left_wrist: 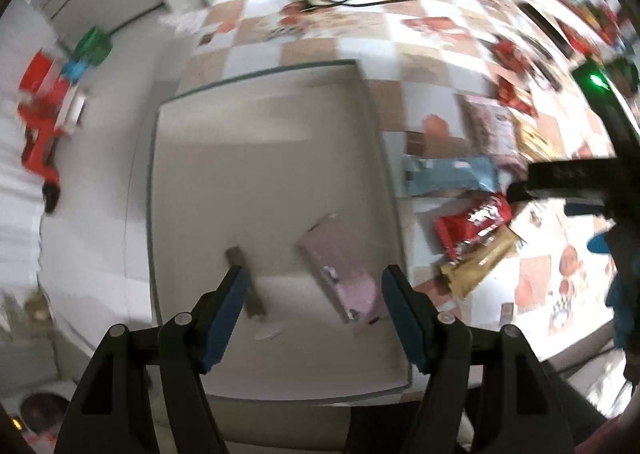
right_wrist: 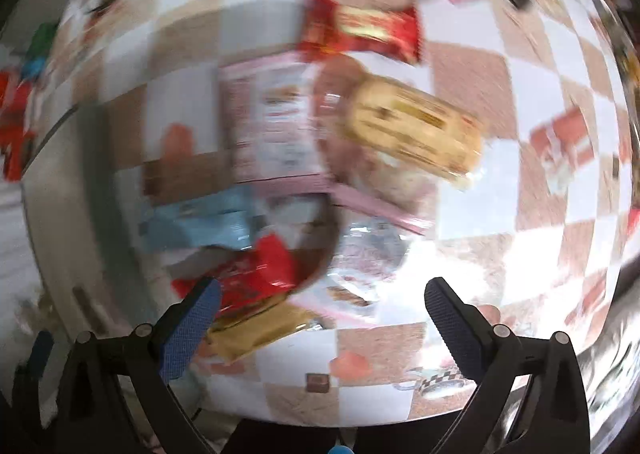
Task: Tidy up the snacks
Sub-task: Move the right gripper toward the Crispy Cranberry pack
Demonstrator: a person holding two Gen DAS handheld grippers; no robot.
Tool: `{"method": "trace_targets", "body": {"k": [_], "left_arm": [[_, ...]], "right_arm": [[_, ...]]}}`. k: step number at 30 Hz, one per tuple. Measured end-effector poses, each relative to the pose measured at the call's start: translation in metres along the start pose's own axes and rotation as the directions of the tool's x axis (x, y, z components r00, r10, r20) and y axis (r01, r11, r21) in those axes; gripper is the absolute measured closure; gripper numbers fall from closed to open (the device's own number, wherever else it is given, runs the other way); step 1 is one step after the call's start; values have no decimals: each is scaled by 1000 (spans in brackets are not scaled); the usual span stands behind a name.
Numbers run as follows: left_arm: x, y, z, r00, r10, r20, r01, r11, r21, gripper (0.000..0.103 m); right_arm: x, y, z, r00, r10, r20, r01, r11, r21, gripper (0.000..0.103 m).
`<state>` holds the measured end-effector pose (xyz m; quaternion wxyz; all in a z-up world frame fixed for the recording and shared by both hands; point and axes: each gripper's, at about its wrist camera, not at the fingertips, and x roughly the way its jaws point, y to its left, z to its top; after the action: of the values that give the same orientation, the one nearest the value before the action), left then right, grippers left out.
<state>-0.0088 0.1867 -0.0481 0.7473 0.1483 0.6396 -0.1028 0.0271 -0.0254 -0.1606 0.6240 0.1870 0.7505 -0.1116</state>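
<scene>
Left wrist view: the left gripper [left_wrist: 314, 280] hangs above a shallow beige rectangular tray [left_wrist: 224, 182], jaws spread wide, nothing between them. Inside the tray lies a flat pink snack packet [left_wrist: 340, 266], long axis slanting from upper left down to lower right, just beside the right-hand finger; a thin olive-brown stick snack [left_wrist: 245, 282] lies near the other finger, running roughly up and down. Beside the tray, on the checkered tablecloth [left_wrist: 320, 34], sit a pale blue wrapper [left_wrist: 450, 172], a red packet [left_wrist: 472, 224] and a gold packet [left_wrist: 478, 260]. Over to the right wrist view: heavily smeared, labels unreadable. The right gripper [right_wrist: 322, 294] is splayed open too, empty, poised over that pile, with a pink box [right_wrist: 272, 118] and a yellow biscuit pack [right_wrist: 416, 130] beyond.
</scene>
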Motion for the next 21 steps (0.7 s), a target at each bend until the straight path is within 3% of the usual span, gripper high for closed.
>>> {"method": "trace_targets", "body": {"k": [5,13,21], "left_arm": [[-10,-29,7,999,7,43,-12,993,120,30],[-1,-87,37,997,-11,76,-13,948,318,28],[37,-131,72,996,37,87,-72,888,455,28]], "right_arm": [[11,-27,13,1000,-15,12,14,994,110,1],[31,-61,12,995,-96,-16,97,992,84,1],[37,-102,2,996,-92,-7,92,995,49,1]]}}
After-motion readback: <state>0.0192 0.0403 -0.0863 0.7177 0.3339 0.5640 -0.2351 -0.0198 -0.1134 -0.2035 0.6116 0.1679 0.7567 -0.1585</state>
